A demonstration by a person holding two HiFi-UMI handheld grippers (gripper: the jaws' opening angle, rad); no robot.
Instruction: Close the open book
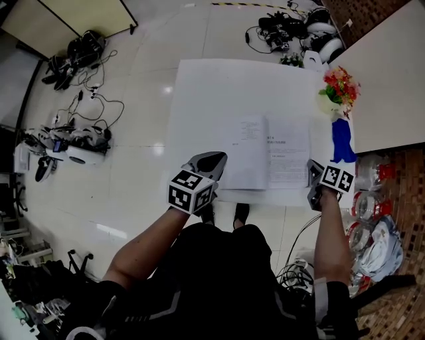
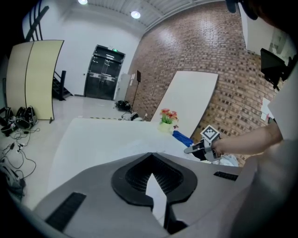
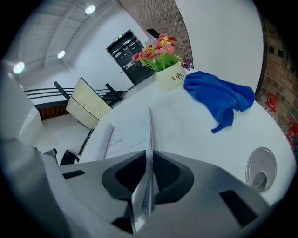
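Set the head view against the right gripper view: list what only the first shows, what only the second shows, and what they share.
Head view only: the left gripper beside the open book, on its left; the person's arms; cables and gear on the floor.
Right gripper view only: the jaws shut on the book's right-hand pages, a round metal disc, dark doors and ceiling lights.
Both: the book, the white table, the flower pot, the blue cloth and the right gripper.

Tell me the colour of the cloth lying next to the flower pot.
Blue. The cloth shows best in the right gripper view.
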